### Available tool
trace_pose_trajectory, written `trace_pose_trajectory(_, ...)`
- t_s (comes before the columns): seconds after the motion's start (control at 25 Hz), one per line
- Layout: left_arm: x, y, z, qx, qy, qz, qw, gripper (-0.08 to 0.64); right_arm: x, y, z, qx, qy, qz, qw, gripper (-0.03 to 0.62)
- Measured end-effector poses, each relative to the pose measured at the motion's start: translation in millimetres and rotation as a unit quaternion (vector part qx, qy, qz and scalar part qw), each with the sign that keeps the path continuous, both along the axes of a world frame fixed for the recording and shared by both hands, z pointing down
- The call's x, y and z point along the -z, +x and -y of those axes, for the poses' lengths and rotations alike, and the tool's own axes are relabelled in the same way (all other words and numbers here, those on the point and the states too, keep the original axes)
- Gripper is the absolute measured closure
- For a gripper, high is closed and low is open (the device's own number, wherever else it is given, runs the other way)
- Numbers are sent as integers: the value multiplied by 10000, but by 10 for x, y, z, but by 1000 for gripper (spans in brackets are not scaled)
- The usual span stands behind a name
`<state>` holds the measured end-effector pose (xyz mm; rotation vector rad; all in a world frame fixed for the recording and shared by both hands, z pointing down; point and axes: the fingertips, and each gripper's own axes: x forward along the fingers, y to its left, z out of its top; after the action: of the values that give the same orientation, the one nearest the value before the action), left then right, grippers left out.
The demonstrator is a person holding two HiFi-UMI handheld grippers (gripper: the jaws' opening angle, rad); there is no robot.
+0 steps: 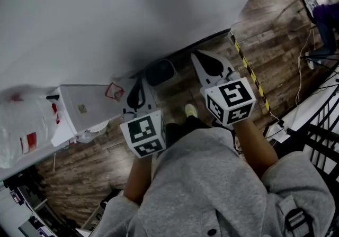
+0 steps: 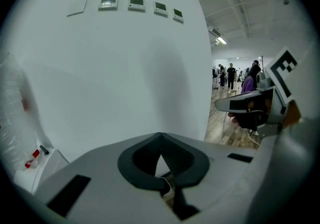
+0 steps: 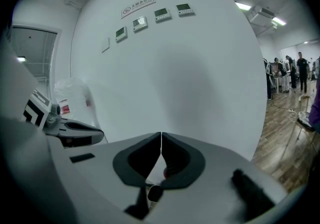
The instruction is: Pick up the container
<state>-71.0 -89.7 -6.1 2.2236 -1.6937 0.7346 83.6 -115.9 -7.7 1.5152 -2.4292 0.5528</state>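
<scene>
Left fingers (image 2: pixel 160 138): pressed shut tip to tip with nothing between them, and pointing at the bare white wall (image 2: pixel 115 78).
Right fingers (image 3: pixel 161 139): also shut and empty, aimed at the same wall.
Container: I cannot pick it out for sure. My best guess is the white box (image 1: pixel 79 105) at the left by the wall, with a plastic bag (image 1: pixel 21 125) just beside it. A dark round shape (image 1: pixel 160 72) at the foot of the wall, ahead and between my two hands, could be it instead. Neither is at my fingers.
Stage: I judge the pick-up not yet begun; I am standing facing the wall.
Risk, closed fingers: reaching in like this would only nudge the container, pushing it away or tipping it. Both pairs must open first.
Risk, wrong thing: the bag sits against the box, so a careless grip could catch the thin plastic and slip.
Risk, footing: a yellow-and-black strip (image 1: pixel 249 72) and loose cables (image 1: pixel 299 74) lie on the wood floor (image 1: pixel 85 178) to my right, and a step there could trip me.
Count, fingers: two pairs, each carrying one marker cube (image 1: pixel 142 134), so two cubes.
Count, wall fittings: four small display panels (image 3: pixel 161 14), one blank plate, one sign.
Count, box and bag: one of each.
Count, people: several far off (image 2: pixel 230 74), too small to number.
</scene>
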Motion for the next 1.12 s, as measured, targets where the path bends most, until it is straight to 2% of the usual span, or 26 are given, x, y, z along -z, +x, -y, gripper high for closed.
trace_pose_trajectory(0.28, -175, 104, 72, -314, -209, 151, 9992, 546, -123, 115, 39, -206, -96, -11, 9997, 568)
trace_pose_trajectory(0.56, -639, 93, 124, -855, -568, 431, 9938, 546, -393, 166, 37, -343, -203, -203, 9990, 566)
trace_pose_trajectory(0.68, -939, 52, 123, -1013, -757, 514, 9906, 546, -566, 168, -6, -405, -319, -169, 9985, 566)
trace_pose_trajectory(0.84, -1467, 63, 33, -1241, -1056, 578, 9849, 546, -896, 207, -136, -425, -407, -361, 9976, 568)
trace_pose_trajectory(1.12, -2533, 75, -3, -1463, -1420, 620, 9770, 545, -1902, 281, -234, -358, -765, -606, 9946, 568)
